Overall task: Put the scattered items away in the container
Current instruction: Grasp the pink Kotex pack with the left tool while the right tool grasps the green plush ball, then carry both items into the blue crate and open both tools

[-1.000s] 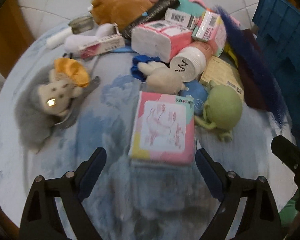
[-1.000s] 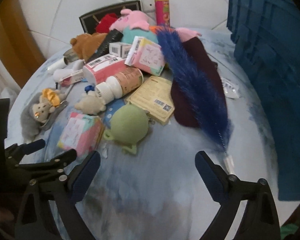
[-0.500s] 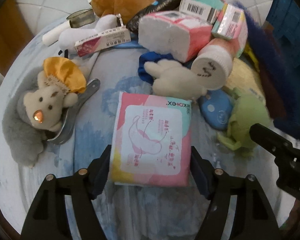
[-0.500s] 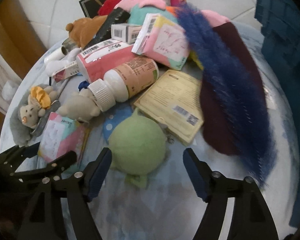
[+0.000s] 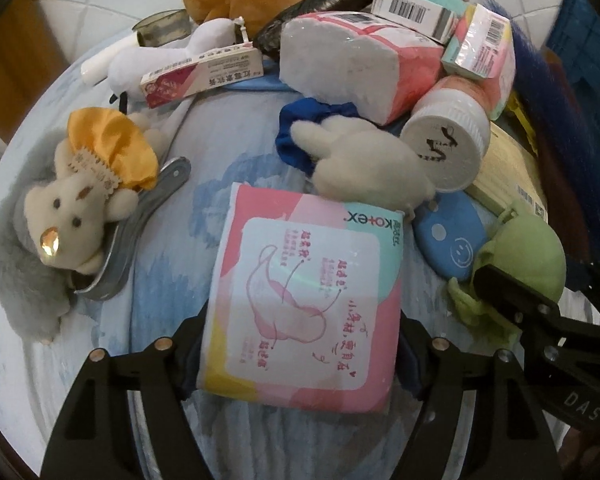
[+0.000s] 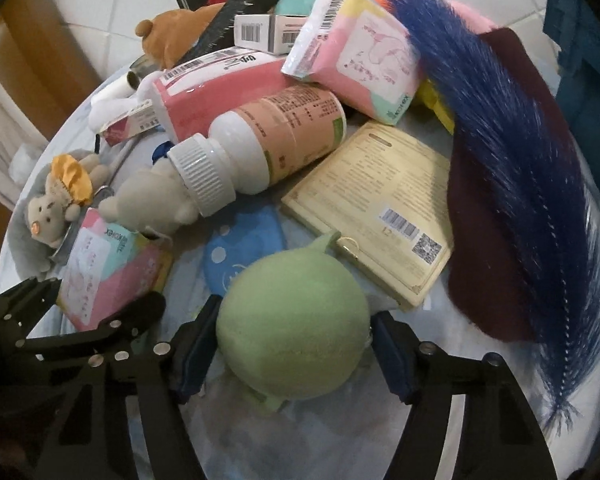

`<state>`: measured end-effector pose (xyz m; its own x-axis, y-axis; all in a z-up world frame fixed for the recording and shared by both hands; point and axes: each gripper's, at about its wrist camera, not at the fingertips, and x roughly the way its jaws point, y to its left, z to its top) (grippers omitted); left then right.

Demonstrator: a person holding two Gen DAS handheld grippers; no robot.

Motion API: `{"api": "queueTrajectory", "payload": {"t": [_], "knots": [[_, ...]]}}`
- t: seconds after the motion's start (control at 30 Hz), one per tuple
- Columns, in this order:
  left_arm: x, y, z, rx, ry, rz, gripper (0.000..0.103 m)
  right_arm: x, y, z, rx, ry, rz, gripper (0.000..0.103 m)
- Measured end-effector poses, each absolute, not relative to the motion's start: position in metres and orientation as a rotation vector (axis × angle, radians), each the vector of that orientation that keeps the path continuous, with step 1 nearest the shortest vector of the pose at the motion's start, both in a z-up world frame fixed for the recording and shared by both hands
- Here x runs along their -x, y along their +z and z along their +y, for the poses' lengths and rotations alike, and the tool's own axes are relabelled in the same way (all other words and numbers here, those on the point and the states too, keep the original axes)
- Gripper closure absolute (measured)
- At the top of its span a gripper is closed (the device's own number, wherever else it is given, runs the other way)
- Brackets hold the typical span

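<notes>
Softness is what matters in both picks. The left tool [image 5: 300,356] sits astride the pink pack [image 5: 304,304], which lies flat on the blue-clothed surface [image 5: 220,144] at the near edge of the heap. Its pads meet the pack's two long sides, and the film looks pressed in a little on the left, so I read it as pinched, though the pads are mostly hidden behind the pack. The pack should be light and squashy, with glossy wrap that may slide; gripping low across the sides, near the middle of its length, should stop it swinging.

The right tool [image 6: 292,356] is closing around the green plush [image 6: 292,320], a round toy lying just in front of the blue pouch [image 6: 240,256] and the yellow card [image 6: 380,208]. The left pad touches the plush's flank; the right pad stands just clear, so the toy is between the pads but not yet squeezed. It will weigh next to nothing and give a lot, so the pads must sink well in across its widest part. The small stalk and feet are poor holds.

The blue bin [image 5: 588,68] stands at the right, beyond the feather [image 6: 500,152], well apart from both items.
</notes>
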<state>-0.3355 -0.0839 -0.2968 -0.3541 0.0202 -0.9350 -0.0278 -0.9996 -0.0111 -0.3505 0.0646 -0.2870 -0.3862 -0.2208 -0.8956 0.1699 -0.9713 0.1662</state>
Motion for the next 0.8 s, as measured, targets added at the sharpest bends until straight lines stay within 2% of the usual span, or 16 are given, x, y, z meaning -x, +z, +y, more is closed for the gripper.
{"api": "queueTrajectory", "payload": {"t": [0.1,0.3,0.8], "knots": [[0.330,-0.291,-0.084,1.755,2.569,0.012,0.033,0.349,-0.285,0.066,-1.583,-2.429,-0.076,0.034],[0.318,-0.262,-0.085,1.677,2.624,-0.006,0.033,0.338,-0.265,0.068,-1.536,-2.461,-0.074,0.034],[0.280,-0.146,-0.102,1.369,2.750,-0.002,0.033,0.283,-0.143,0.061,-1.245,-2.653,-0.027,0.034]]}}
